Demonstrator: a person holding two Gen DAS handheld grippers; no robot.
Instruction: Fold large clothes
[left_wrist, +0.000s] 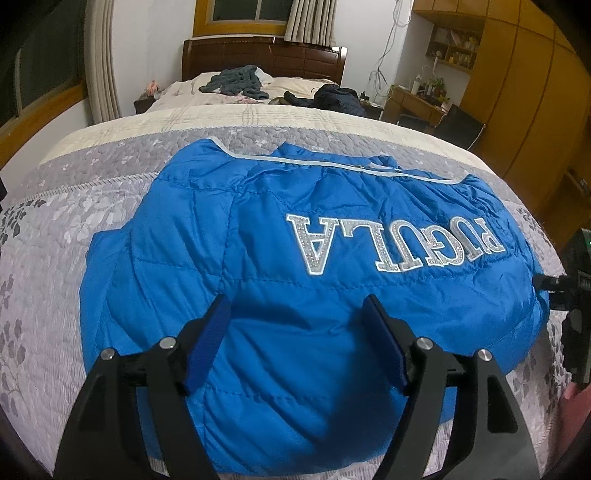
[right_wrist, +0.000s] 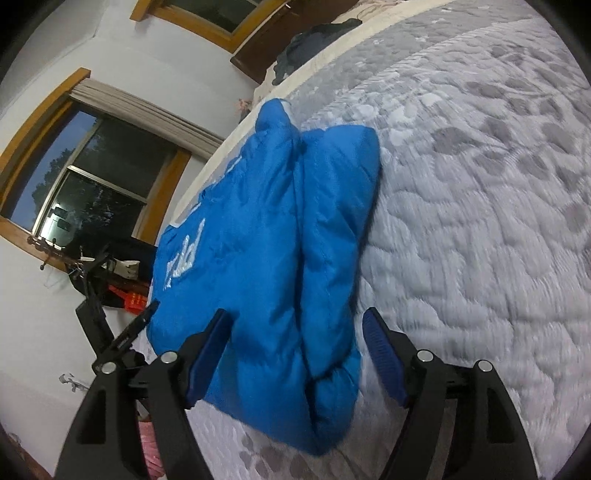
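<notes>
A bright blue puffer jacket (left_wrist: 295, 258) lies folded on the bed, with silver letters upside down across its back. My left gripper (left_wrist: 295, 306) hovers open over the jacket's near edge, nothing between its blue pads. In the right wrist view the same jacket (right_wrist: 266, 221) shows as a thick folded stack seen from its side. My right gripper (right_wrist: 295, 321) is open and straddles the near corner of that stack, the jaws wide on either side of the fabric. The right gripper's black body (left_wrist: 569, 295) shows at the jacket's right edge in the left wrist view.
The grey floral quilt (left_wrist: 74, 229) covers the bed around the jacket. Dark clothes (left_wrist: 236, 83) and a dark jacket (left_wrist: 340, 96) lie near the wooden headboard. A desk and wooden wardrobe (left_wrist: 517, 92) stand to the right. Windows (right_wrist: 92, 177) line the wall on the left.
</notes>
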